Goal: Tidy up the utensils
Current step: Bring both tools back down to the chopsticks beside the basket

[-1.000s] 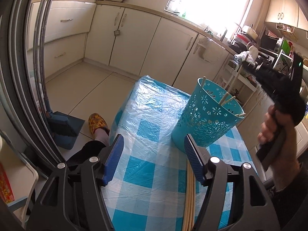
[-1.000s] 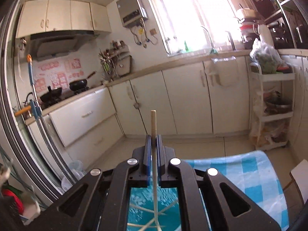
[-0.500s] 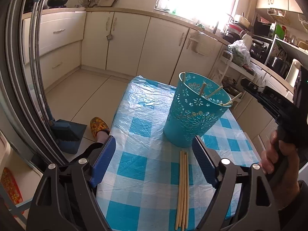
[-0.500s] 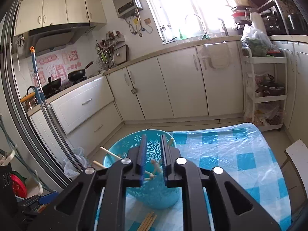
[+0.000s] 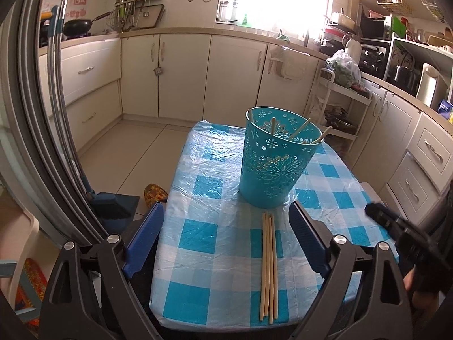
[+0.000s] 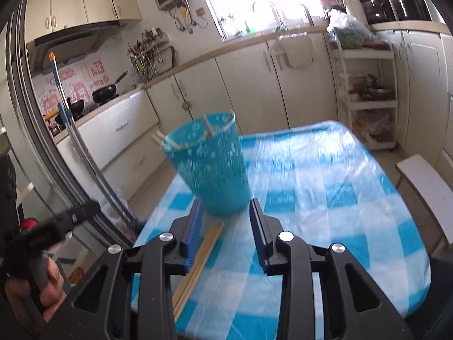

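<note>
Your small table (image 5: 215, 206) carries everything here, covered by a blue-and-white checked cloth (image 5: 198, 232) under a crinkled clear plastic sheet. In your left wrist view, the teal perforated holder (image 5: 271, 167) stands upright on the cloth toward 12 o'clock of the tabletop, a little right of centre. Directly at its 6 o'clock, a bundle of loose chopsticks (image 5: 268, 252) lies flat on the cloth, side by side, running lengthwise from just short of the holder's base to the near edge. In your right wrist view the same bundle (image 6: 198, 257) lies at 7 o'clock of the holder (image 6: 209, 170), which is blurred.
</note>
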